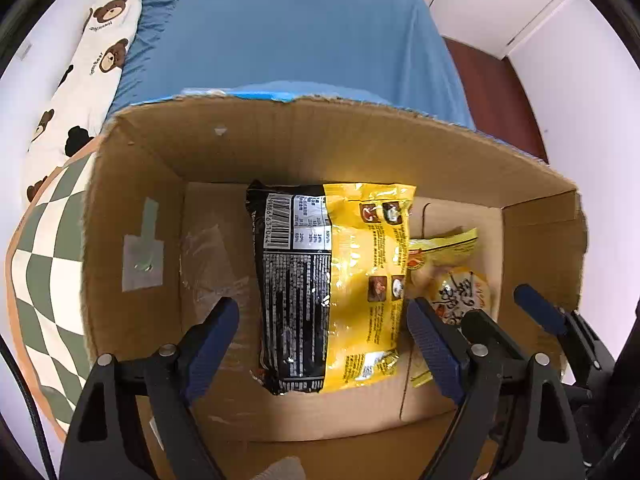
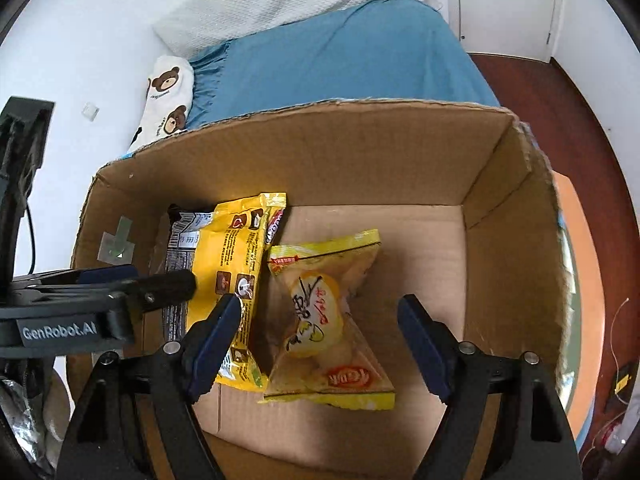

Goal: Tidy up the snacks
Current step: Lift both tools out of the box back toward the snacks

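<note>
Left wrist view: my left fingers (image 1: 322,332) stand wide apart, pointing down into the cardboard box (image 1: 132,216), gripping nothing. Between them, on the box floor at frame centre, lies the black-and-yellow snack packet (image 1: 320,276), back side up with its barcode showing; neither pad presses on it. Just right of it, partly hidden behind my right-hand pad, lies the yellow bun packet (image 1: 460,276). One of my right fingers (image 1: 540,312) shows at the lower right edge.

Right wrist view: my right fingers (image 2: 320,344) are likewise spread wide and empty. The yellow bun packet (image 2: 328,320) lies flat on the box (image 2: 500,240) floor between them, clear of both pads. The black-and-yellow snack packet (image 2: 224,276) lies touching its left side. Beyond the box, in the upper frame, a bed with a blue sheet (image 2: 340,60).
</note>
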`<state>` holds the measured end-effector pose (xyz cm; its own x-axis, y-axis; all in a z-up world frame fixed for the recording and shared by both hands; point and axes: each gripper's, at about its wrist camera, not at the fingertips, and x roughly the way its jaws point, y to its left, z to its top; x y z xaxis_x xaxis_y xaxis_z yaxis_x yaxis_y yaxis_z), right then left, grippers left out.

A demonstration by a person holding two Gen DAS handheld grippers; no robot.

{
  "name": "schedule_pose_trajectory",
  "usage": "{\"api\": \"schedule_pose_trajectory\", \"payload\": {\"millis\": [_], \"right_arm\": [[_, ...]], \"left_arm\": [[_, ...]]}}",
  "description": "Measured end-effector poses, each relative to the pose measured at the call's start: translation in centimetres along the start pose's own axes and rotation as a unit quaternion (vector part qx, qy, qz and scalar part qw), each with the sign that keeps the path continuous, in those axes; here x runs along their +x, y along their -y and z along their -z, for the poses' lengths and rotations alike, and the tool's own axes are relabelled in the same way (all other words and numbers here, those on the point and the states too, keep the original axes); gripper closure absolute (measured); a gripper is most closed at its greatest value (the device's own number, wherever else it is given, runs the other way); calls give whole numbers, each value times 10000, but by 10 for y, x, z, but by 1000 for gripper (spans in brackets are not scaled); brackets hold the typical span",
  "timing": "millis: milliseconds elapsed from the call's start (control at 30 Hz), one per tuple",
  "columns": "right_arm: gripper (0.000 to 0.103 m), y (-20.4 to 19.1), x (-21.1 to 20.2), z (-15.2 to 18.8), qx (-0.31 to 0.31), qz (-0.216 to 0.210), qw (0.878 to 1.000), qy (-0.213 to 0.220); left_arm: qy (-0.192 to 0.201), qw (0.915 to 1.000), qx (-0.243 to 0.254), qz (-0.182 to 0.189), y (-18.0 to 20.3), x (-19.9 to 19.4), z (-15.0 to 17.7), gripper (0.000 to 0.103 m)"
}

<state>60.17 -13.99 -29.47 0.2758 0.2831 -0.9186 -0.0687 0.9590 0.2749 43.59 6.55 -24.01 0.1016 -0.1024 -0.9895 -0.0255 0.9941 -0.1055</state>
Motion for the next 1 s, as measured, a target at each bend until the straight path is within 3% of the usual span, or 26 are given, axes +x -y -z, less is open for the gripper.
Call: {"api": "schedule_pose_trajectory", "payload": {"millis": [367, 1000], "right_arm": [[20, 2, -61, 55, -18, 370, 9986, 365], [20, -32, -196, 135, -366, 655, 9871, 1414]], "left_arm": [[1113, 9934, 94, -240, -8, -55, 55, 17], [2353, 9700, 355, -489, 8, -152, 168, 17]]}}
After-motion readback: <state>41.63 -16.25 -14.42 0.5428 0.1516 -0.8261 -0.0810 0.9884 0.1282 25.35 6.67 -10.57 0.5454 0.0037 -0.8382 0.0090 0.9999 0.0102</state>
